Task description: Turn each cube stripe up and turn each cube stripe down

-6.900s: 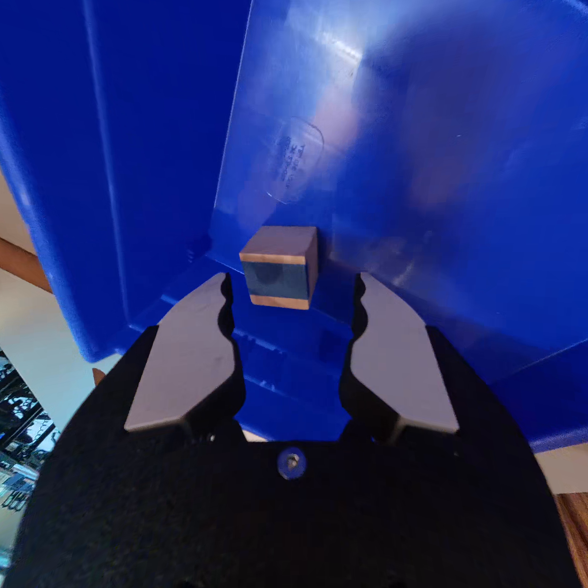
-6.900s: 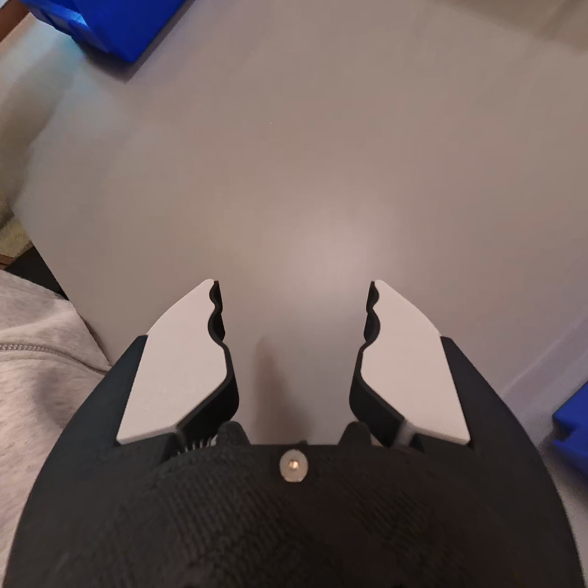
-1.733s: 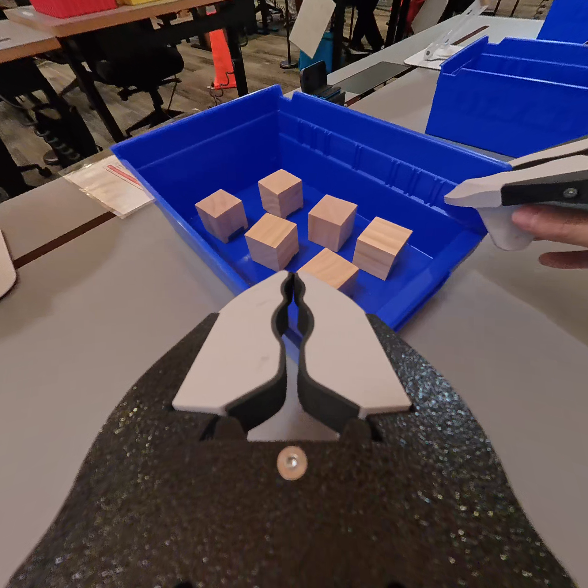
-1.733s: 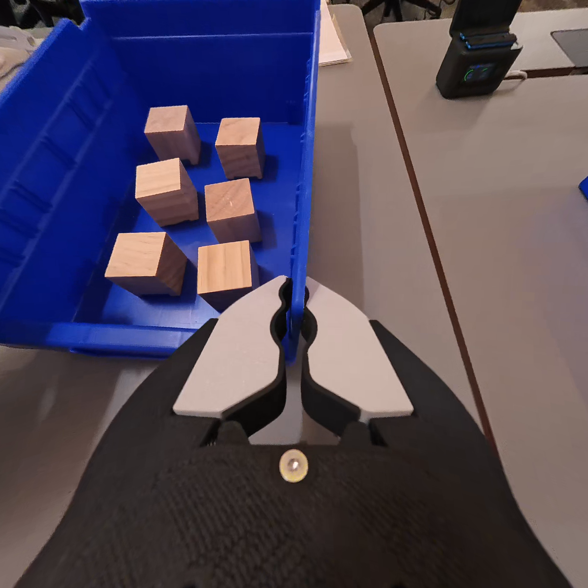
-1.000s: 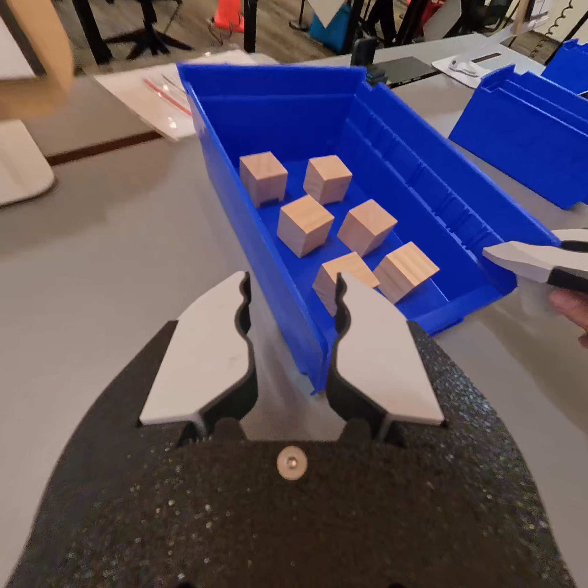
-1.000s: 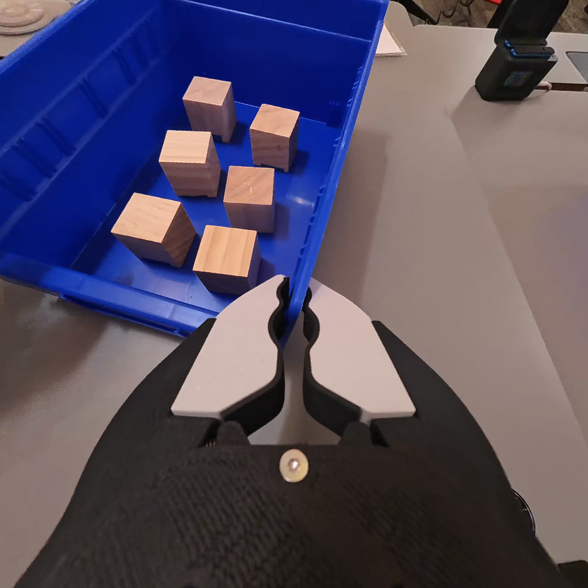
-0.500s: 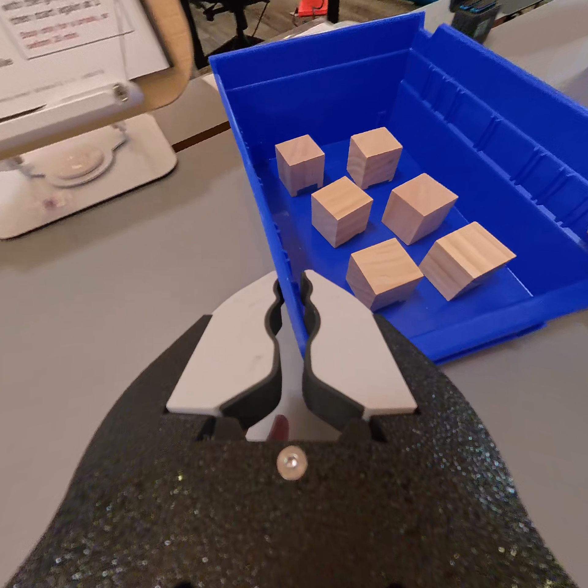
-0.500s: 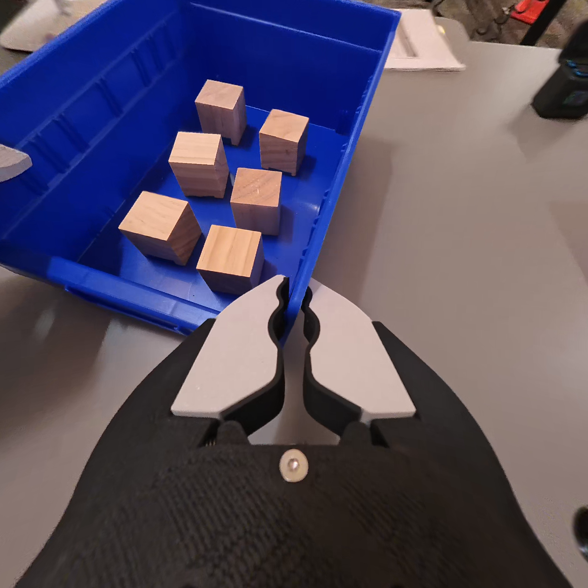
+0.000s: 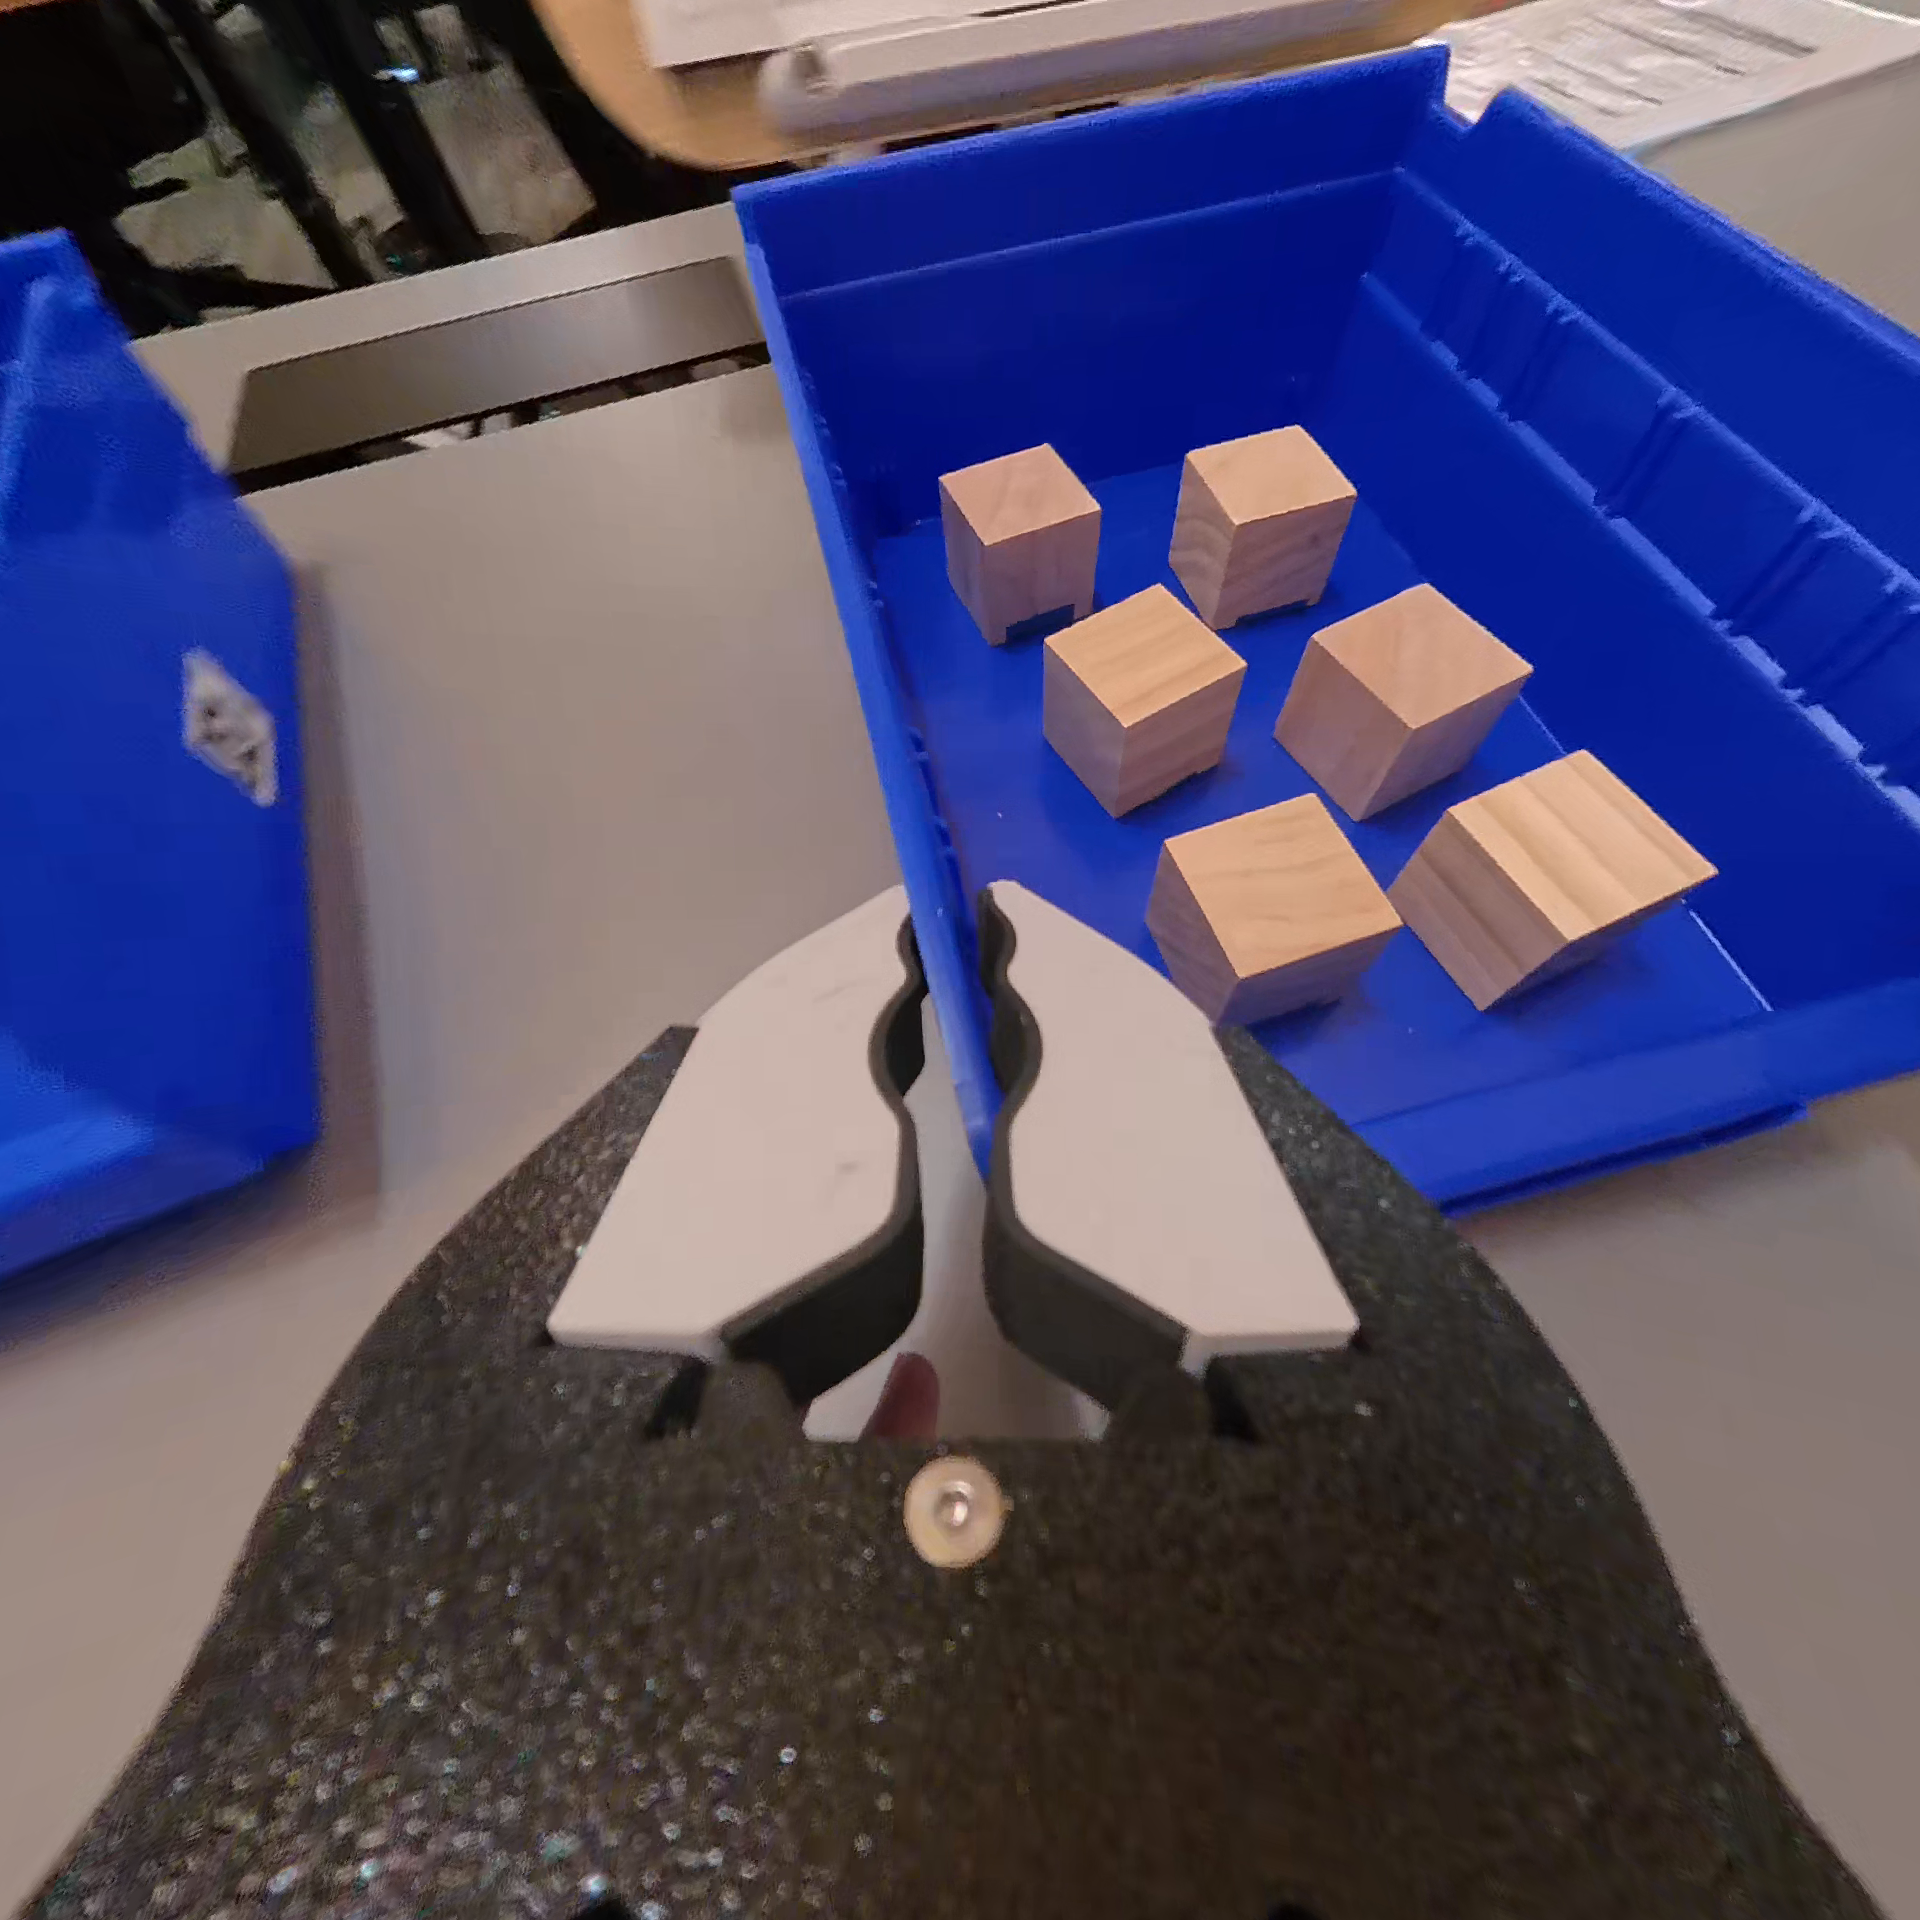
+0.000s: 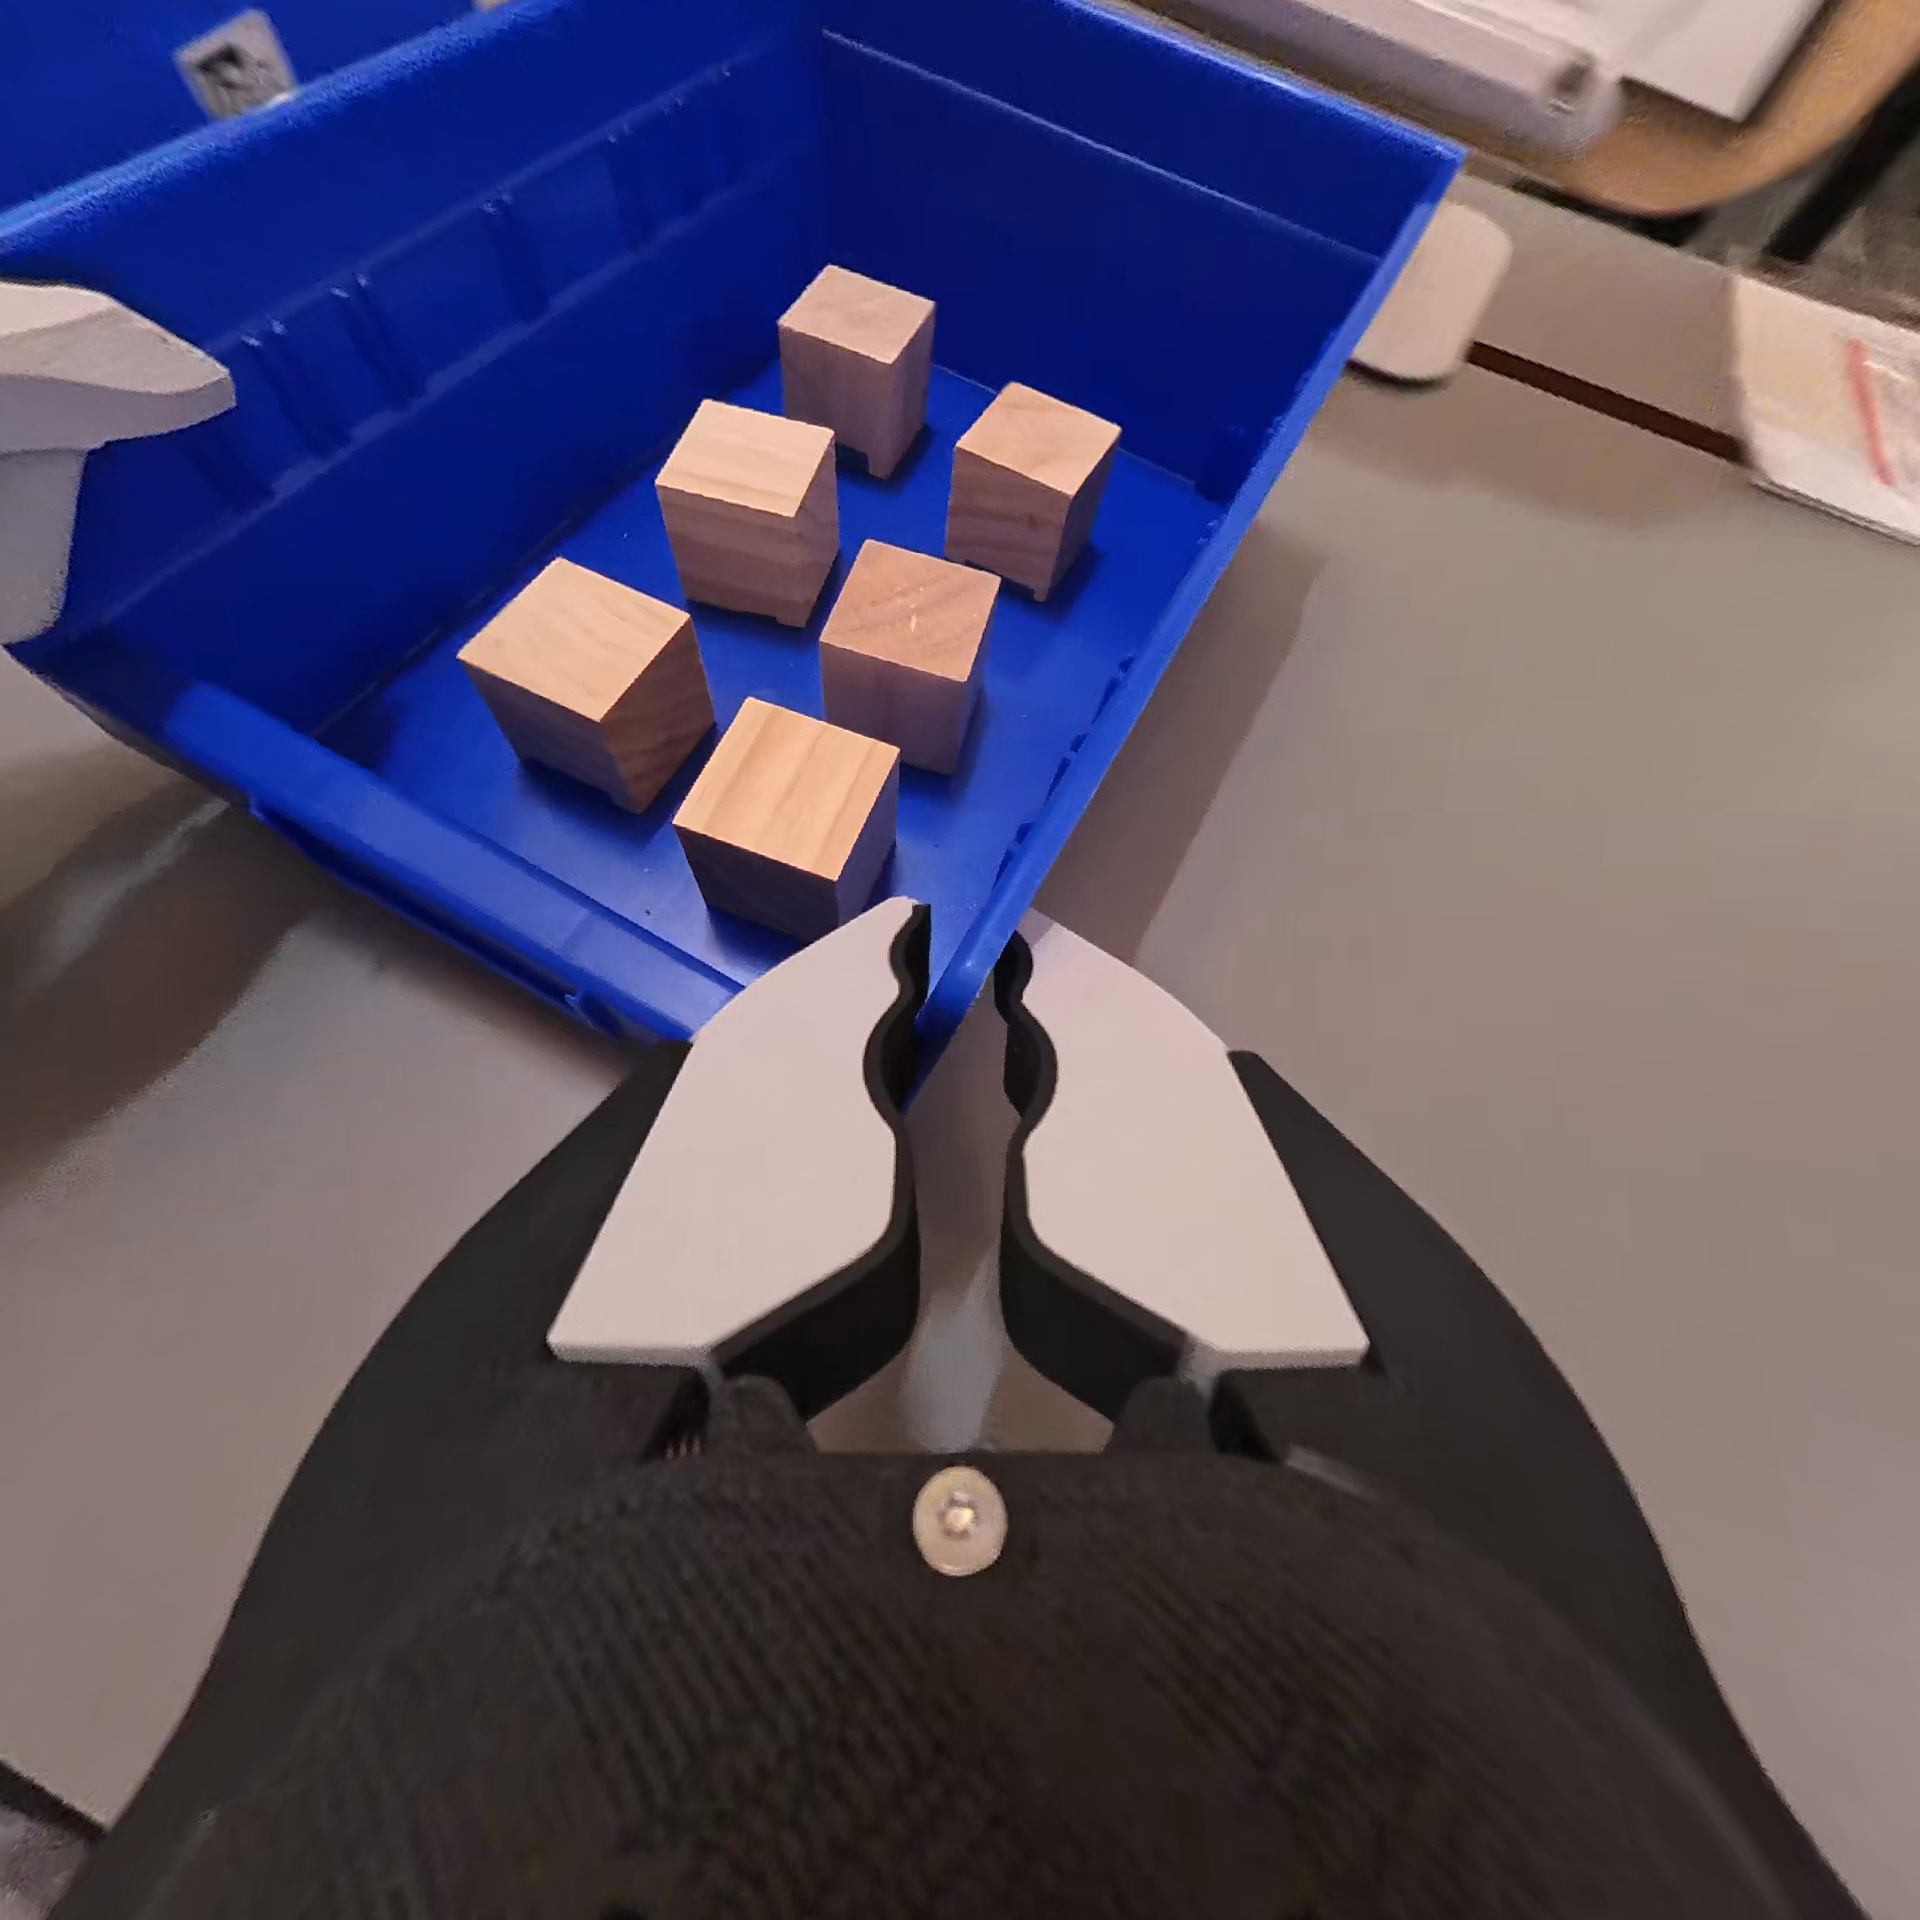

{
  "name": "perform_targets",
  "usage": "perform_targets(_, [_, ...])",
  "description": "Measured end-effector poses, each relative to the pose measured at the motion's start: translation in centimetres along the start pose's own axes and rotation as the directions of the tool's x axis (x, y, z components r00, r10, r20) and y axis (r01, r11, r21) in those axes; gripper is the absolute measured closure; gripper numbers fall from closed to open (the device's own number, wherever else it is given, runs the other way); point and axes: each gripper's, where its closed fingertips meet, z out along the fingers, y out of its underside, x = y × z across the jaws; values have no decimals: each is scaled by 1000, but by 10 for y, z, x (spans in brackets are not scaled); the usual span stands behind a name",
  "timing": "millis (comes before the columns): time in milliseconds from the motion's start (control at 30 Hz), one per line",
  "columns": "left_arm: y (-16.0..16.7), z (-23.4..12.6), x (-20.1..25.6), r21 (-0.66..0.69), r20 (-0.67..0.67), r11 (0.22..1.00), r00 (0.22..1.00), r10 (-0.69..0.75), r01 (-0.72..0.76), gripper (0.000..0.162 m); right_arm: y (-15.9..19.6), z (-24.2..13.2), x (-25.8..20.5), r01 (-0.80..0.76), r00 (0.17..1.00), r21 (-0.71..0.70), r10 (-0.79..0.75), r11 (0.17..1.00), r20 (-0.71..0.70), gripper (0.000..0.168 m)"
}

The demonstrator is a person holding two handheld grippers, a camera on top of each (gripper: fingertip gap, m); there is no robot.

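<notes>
Grey tabletop (image 9: 582,727) carries the whole arrangement, seen from both wrist views. Nearest in the left wrist view, the left gripper (image 9: 951,914) is narrowed almost closed, one finger on each side of the left wall of the blue bin (image 9: 1091,291) at its near corner, clamping that wall. Nearest in the right wrist view, the right gripper (image 10: 961,930) is likewise nearly closed astride the bin's (image 10: 1340,343) right wall at the near corner, and the wall sits pinched between its pads. Inside the bin, six wooden cubes (image 9: 1143,696) stand in two rows of three on the floor, apart from the walls; the near-right cube (image 9: 1548,873) in the left wrist view is tilted and shows parallel grooves on its upper face. The two far cubes (image 9: 1018,540) show small notches at their bottom edges. Left of the bin, near but apart, stands a second blue bin (image 9: 125,727) bearing a small pale label (image 9: 229,727), too blurred to read. Beyond the bin's far end lie printed sheets (image 9: 1662,52), their print illegible, and a tan curved board (image 10: 1683,135). The left gripper's pale finger (image 10: 94,364) shows at the left edge of the right wrist view.
</notes>
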Motion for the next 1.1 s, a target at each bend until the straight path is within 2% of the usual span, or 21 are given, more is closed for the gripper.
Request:
perform_targets(267, [14, -14, -87, 1, 114, 992, 985, -129, 130, 157, -39, 49, -68, 157, 985, 24, -159, 987, 66, 156])
perform_targets(500, [14, -15, -98, 26, 109, 993, 987, -119, 117, 156, -44, 56, -79, 129, 981, 53, -135, 990, 138, 153])
perform_targets(567, [7, -21, -99, 69, 79, 989, 987, -139, 133, 147, -45, 53, -81, 95, 976, 76, -108, 993, 191, 149])
perform_targets(633, [-12, -38, -112, 150, 34, 968, 978, -207, 200, 137, -49, 45, -78, 33, 967, 99, -57, 995, 247, 127])
perform_targets(733, [-42, -73, -165, 274, -2, 911, 948, -319, 307, 121, -56, 30, -70, -64, 942, 63, 39, 996, 333, 99])
perform_targets(800, [-47, -87, -220, 298, 81, 907, 938, -336, 298, 114, -73, 19, -68, -118, 917, 61, 86, 991, 390, 80])
perform_targets(900, [-27, -82, -290, 134, 222, 958, 934, -279, 255, 100, -117, 15, -81, -140, 889, 97, 82, 985, 451, 78])
perform_targets(1000, [1, -72, -336, -90, 317, 967, 927, -200, 240, 98, -155, 31, -124, -36, 845, 50, 3, 998, 535, 73])
perform_targets(1100, [4, -60, -354, -151, 299, 950, 929, -220, 274, 96, -200, 65, -169, 39, 820, 1, -33, 999, 572, 77])
